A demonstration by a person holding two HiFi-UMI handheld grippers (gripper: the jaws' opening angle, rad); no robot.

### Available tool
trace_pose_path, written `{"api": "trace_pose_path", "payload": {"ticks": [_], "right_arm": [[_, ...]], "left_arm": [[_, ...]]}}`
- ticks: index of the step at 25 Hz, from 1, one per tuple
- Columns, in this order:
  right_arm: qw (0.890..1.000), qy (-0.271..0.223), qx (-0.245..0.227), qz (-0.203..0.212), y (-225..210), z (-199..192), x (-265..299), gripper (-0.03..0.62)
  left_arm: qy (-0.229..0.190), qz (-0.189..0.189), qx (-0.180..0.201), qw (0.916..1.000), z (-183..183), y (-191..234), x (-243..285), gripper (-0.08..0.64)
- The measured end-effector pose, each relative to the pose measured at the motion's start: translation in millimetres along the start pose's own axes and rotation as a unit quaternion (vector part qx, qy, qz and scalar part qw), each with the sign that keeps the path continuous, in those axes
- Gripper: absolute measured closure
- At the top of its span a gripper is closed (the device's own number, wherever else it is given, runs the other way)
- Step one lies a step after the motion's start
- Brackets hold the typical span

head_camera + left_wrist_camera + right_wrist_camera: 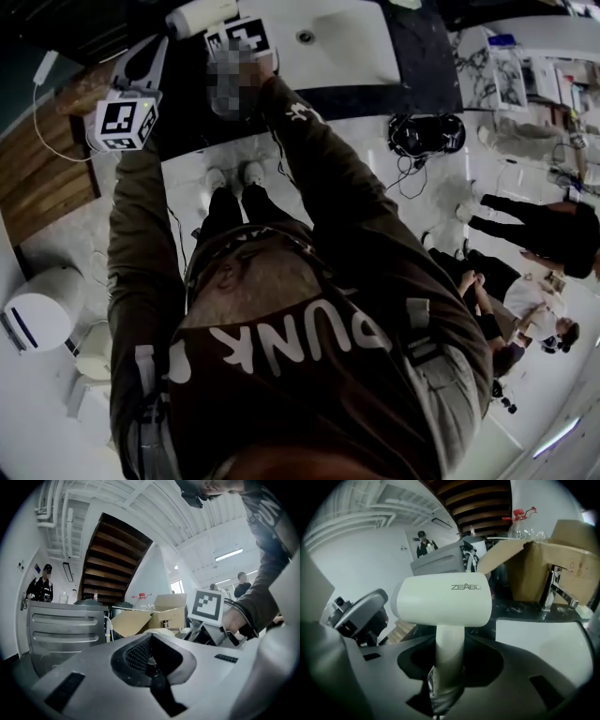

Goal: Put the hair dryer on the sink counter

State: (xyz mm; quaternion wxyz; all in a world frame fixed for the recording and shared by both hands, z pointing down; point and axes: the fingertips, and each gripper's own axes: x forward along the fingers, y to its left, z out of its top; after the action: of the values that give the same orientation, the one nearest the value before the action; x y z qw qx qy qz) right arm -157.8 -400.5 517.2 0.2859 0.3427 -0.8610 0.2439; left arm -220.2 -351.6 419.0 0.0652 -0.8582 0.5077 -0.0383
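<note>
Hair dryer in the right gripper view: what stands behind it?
Behind the hair dryer, held by the right gripper, a grey metal cabinet rises, with a cardboard box to its right. The dryer's barrel covers the cabinet's lower part.

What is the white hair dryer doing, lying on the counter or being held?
Held. The right gripper is shut on the handle of the white plastic hair dryer, whose barrel sticks out beyond it.

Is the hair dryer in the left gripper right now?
No, the white hair dryer has its handle clamped between the jaws of the right gripper; the left gripper holds nothing.
</note>
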Motion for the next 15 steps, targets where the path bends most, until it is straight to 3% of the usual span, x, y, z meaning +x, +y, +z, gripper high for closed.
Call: {"api": "trace_pose_path", "payload": {"ticks": [7,15], "right_arm": [[0.994,0.103,0.024,-0.014,-16,-32,46,0.433],[0.98,0.194,0.0,-0.05,-24,-50,71,0.428]], "left_arm": [[0.003,0.012,0.0,0.9999,-4,7,4,0.566],[0.003,0.013,0.003,0.9999,1,17,8,0.566]]}}
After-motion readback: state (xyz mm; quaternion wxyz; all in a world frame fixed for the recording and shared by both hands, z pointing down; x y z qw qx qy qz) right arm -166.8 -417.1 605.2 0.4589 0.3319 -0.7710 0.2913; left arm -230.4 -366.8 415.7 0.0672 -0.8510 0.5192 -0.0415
